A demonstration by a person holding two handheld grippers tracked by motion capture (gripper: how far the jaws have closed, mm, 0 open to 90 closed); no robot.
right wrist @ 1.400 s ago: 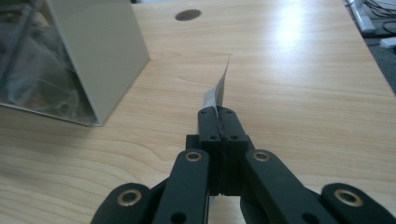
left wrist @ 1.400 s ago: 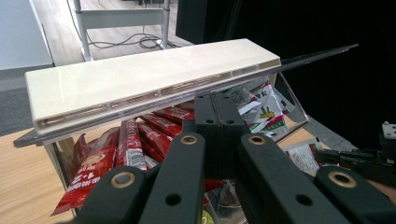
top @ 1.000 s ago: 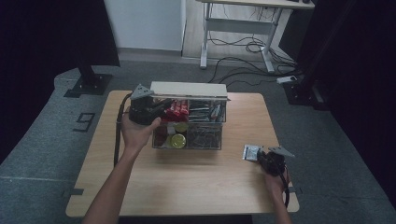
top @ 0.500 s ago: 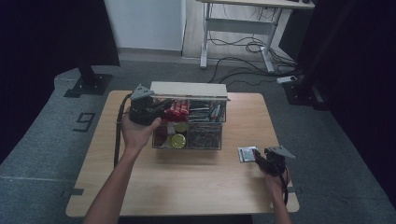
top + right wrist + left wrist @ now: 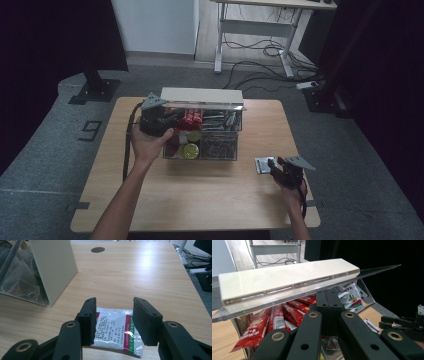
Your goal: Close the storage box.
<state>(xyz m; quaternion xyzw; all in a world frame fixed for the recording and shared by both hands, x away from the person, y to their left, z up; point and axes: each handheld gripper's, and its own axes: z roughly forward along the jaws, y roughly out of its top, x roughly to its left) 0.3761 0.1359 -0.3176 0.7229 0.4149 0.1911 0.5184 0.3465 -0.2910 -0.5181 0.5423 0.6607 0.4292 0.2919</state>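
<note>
Left hand-held gripper (image 5: 328, 312) jaws together, clamped on clear plastic organizer box (image 5: 220, 142)'s cream-edged lid (image 5: 287, 281); glossy red stick packets (image 5: 275, 321) inside. Right hand-held gripper (image 5: 113, 320) jaws apart, straddling flat shiny sachet (image 5: 113, 332) lying on wood-grain worktop (image 5: 130, 272).

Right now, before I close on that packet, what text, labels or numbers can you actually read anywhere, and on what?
"9": a dark numeral marked on the grey floor left of the table.
Small packet between the right gripper jaws: block of fine print with red and green bands, too small to read.
Red stick packs in the clear organiser box: light lettering, blurred.
White and green sachets in the box: printed, unreadable.
</note>
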